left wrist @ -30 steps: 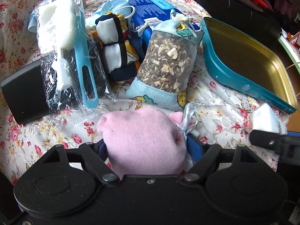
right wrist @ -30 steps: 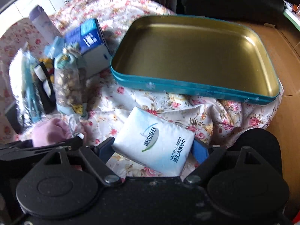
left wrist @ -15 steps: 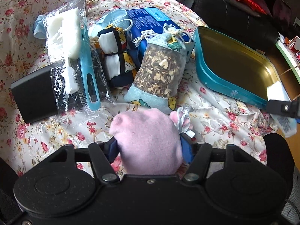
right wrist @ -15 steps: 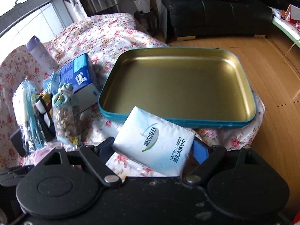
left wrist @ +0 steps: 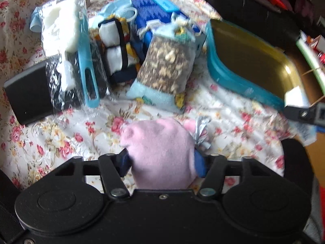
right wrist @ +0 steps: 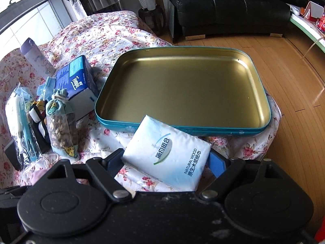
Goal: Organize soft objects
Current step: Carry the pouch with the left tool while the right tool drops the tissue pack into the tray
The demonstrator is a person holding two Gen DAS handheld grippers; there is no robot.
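My left gripper point(left wrist: 162, 162) is shut on a pink plush pouch point(left wrist: 160, 152) with a silver ribbon, held above the floral cloth. My right gripper point(right wrist: 168, 162) is shut on a white tissue pack point(right wrist: 168, 152), held just in front of the near rim of the teal tin tray point(right wrist: 182, 126). The tray's gold inside holds nothing. The tray point(left wrist: 227, 81) also shows in the left wrist view at the right, with the right gripper and tissue pack point(left wrist: 296, 99) at its near end.
On the cloth left of the tray lie a mesh sachet of dried herbs point(left wrist: 166, 67), a penguin-print soft item point(left wrist: 115, 46), a blue tissue box point(right wrist: 77, 81), a bagged blue brush with sponge point(left wrist: 67, 46), a black block point(left wrist: 30, 93) and a purple bottle point(right wrist: 36, 57). Wooden floor lies right.
Both grippers have risen and pulled back with their loads. The tissue pack now sits higher, overlapping the tray's near rim. The pink pouch has lifted off the cloth.
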